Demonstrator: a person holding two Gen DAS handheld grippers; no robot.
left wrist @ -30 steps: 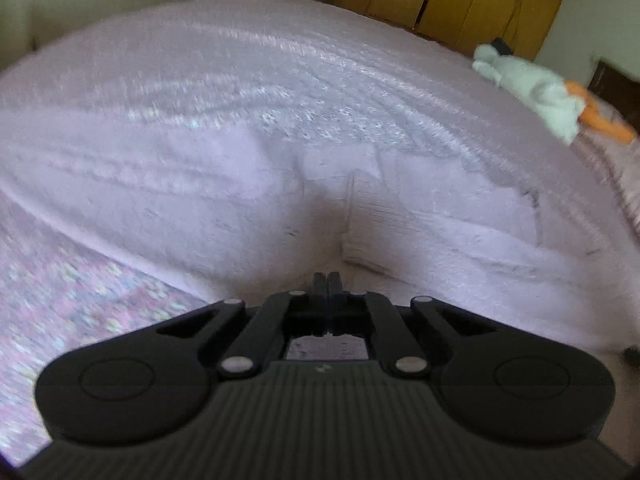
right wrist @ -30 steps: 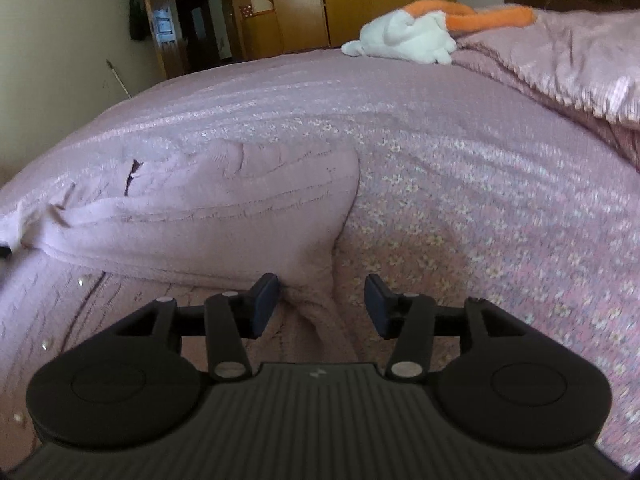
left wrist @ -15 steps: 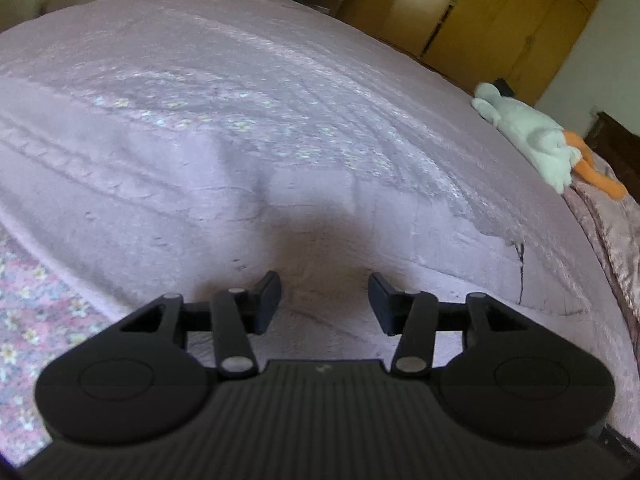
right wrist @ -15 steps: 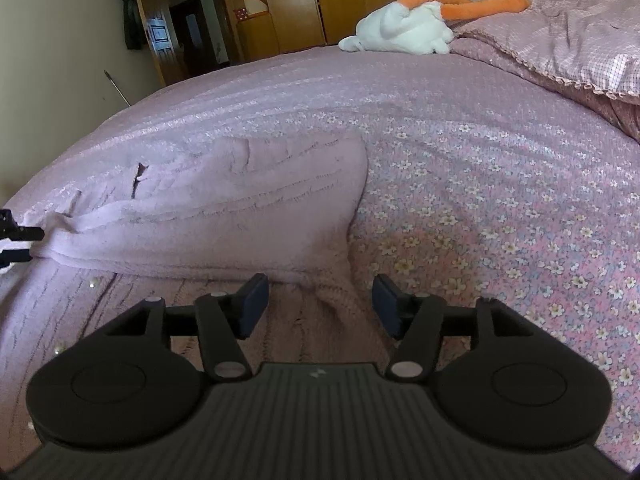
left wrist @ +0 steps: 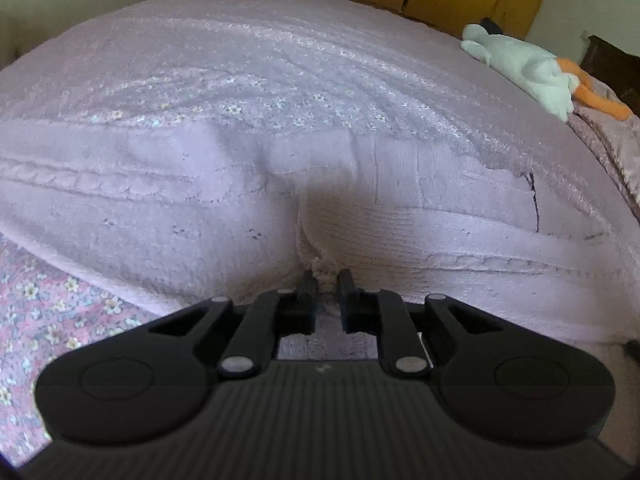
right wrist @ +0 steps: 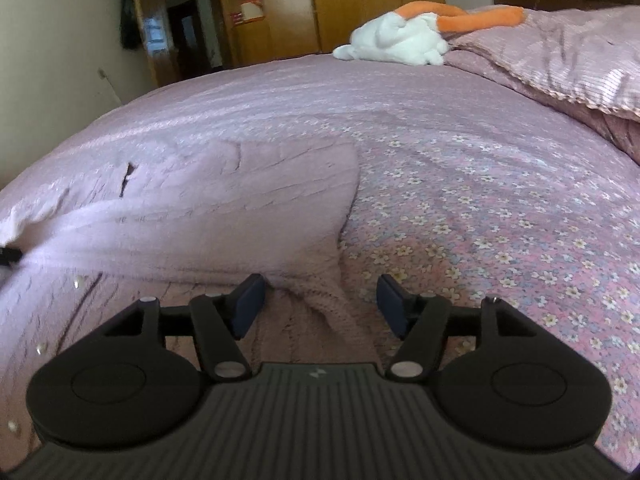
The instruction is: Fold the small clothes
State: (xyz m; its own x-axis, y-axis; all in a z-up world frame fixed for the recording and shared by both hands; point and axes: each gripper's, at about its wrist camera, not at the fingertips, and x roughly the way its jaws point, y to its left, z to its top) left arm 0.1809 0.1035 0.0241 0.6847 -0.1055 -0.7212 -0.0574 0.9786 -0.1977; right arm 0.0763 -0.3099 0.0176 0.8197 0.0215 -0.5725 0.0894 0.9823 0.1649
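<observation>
Pale pink knit sweater (left wrist: pixel 400 216) spread flat on floral bedspread (right wrist: pixel 500 208). Left gripper (left wrist: pixel 327 280) pinched onto a bunched fold of knit at near edge. Right gripper (right wrist: pixel 320 300) spread wide, straddling ribbed hem, gripping nothing. Plush toy (right wrist: pixel 396 40) far beyond.

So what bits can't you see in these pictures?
- Sweater's near hem: left view, hidden behind the left claw.
- Its left end: right view, blurred and cut off by the edge.
- Plush toy's face: both views, turned away and small.
</observation>
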